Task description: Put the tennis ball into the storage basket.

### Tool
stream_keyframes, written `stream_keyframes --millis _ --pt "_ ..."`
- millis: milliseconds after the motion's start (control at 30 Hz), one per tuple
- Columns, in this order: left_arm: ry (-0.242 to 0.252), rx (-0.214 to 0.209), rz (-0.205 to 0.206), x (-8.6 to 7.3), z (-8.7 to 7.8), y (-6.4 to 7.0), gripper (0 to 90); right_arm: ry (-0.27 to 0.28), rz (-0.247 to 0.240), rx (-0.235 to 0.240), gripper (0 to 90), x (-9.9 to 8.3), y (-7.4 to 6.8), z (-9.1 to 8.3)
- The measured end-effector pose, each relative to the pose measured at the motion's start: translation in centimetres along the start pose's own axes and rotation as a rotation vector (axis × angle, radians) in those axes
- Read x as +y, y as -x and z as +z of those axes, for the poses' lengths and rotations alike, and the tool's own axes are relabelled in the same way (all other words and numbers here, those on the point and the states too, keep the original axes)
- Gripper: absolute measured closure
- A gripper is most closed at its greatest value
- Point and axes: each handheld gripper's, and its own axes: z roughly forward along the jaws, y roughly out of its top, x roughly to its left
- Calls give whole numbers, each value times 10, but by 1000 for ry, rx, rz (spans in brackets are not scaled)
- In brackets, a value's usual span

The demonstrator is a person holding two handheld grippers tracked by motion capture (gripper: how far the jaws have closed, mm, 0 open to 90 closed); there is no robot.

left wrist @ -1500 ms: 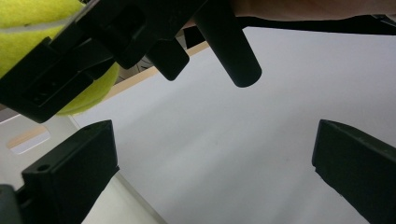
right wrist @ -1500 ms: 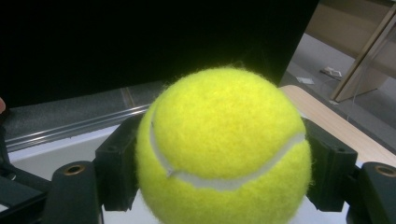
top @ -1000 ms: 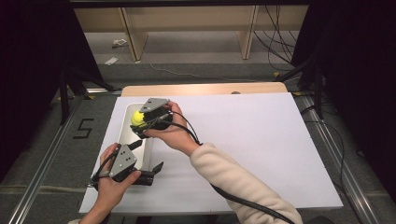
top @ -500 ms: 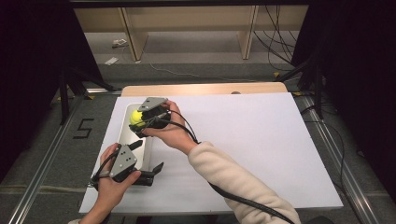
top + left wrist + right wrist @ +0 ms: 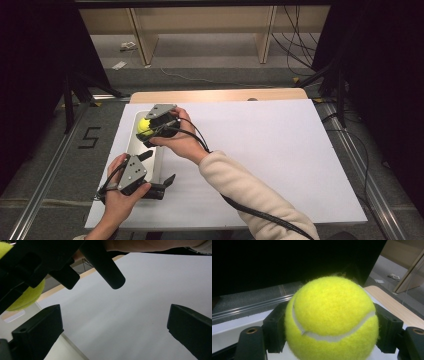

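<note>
yellow tennis ball (image 5: 332, 320) is clamped between the jaws of the right gripper (image 5: 150, 131), held above the far end of a white tray (image 5: 134, 150) at the left edge of the white table sheet (image 5: 260, 160); almost nothing has been shifted since a second ago. the left gripper (image 5: 159, 172) is kept near the tray's near end, jaws apart and empty. wide bare sheet is left open to the right.

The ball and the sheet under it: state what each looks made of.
Tennis ball: fuzzy yellow felt with a pale seam, likely over rubber. White sheet: matte, smooth and flat, probably paper or foam board; the look cannot settle which.
</note>
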Motion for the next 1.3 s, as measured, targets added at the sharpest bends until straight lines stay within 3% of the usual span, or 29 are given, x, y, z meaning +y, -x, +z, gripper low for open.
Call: stream_keyframes --millis 1300 --pt "-3 -3 7 0 0 1 0 -44 13 9 270 -2 7 16"
